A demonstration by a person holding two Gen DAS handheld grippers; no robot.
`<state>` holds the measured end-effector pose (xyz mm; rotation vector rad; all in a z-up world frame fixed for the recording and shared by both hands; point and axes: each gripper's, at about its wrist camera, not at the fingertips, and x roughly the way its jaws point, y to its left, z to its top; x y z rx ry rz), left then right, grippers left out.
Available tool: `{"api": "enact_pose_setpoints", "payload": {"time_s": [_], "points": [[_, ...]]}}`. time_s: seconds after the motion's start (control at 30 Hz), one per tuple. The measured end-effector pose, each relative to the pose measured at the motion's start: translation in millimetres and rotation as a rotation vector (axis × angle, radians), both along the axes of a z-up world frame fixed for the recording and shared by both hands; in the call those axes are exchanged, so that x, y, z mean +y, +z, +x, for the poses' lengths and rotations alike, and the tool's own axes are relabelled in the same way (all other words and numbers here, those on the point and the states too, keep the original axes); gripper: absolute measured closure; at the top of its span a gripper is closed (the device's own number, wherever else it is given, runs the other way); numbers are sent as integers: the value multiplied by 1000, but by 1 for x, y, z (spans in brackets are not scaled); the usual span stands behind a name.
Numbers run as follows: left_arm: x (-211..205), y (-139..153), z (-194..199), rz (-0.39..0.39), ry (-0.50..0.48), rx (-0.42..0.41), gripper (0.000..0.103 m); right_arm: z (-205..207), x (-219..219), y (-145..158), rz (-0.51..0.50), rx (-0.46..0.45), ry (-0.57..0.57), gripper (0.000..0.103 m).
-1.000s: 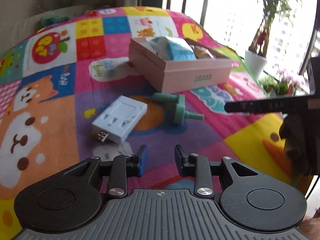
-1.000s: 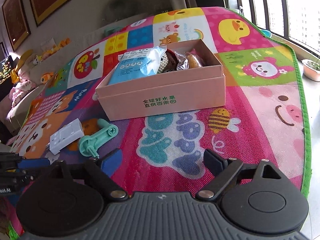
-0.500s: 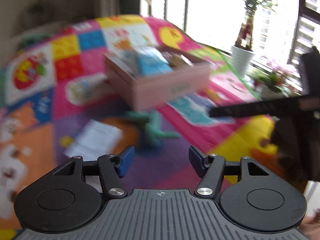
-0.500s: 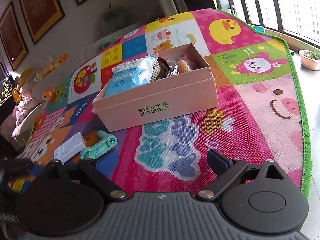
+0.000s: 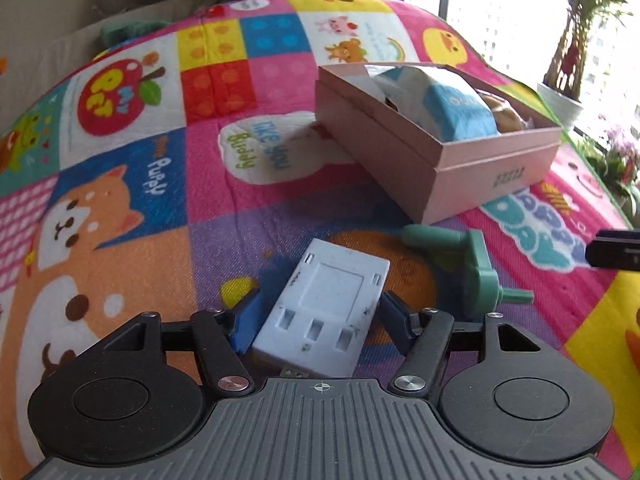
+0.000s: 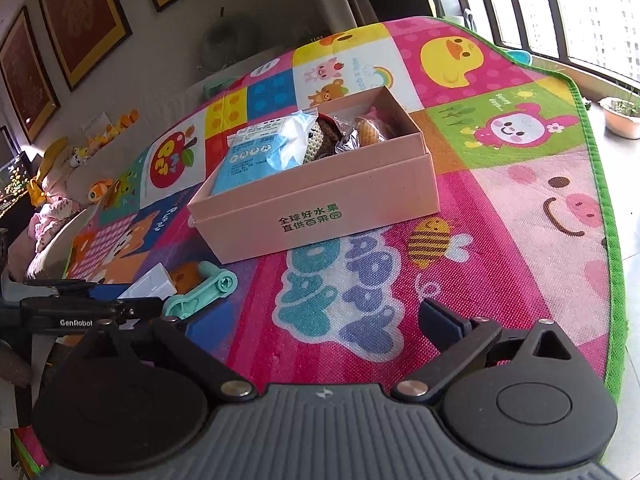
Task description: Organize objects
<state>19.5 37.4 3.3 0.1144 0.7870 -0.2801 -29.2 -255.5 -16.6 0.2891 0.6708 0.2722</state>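
A white flat charger block (image 5: 326,304) lies on the play mat between the fingers of my left gripper (image 5: 320,316), which is open around it; I cannot tell whether the pads touch its sides. It also shows in the right wrist view (image 6: 150,285). A green plastic crank (image 5: 468,270) lies just right of it and shows in the right wrist view (image 6: 204,292). An open pink box (image 5: 436,156) holds a blue packet (image 5: 444,102) and wrapped items. My right gripper (image 6: 316,320) is open and empty above the mat, in front of the pink box (image 6: 320,208).
The colourful play mat (image 6: 500,208) covers the floor, with its green edge at the right. Potted plants (image 5: 560,96) stand by the window. Stuffed toys (image 6: 100,140) and framed pictures are along the far left wall.
My left gripper has opened wider and moved forward and down, so the white block now sits between its fingers. My right gripper has drifted back a little.
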Motion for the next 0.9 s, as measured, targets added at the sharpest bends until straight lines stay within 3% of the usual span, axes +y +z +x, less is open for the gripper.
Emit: {"api": "enact_pose_setpoints", "payload": {"time_s": [0.1, 0.23, 0.4, 0.57, 0.73, 0.9], "points": [[0, -1, -2, -13, 17, -8, 35, 1, 1, -1, -8, 8, -1, 3], [-2, 3, -13, -23, 50, 6, 50, 2, 4, -1, -35, 15, -3, 3], [-7, 1, -46, -58, -9, 9, 50, -1, 21, 3, -126, -4, 15, 3], [-4, -2, -55, -98, 2, -12, 50, -6, 58, 13, -146, -12, 123, 3], [3, -3, -56, -142, 2, -16, 50, -2, 97, 23, -146, -12, 228, 32], [7, -5, -59, -171, 9, -29, 50, 15, 123, 26, -145, -1, 252, 40]]}}
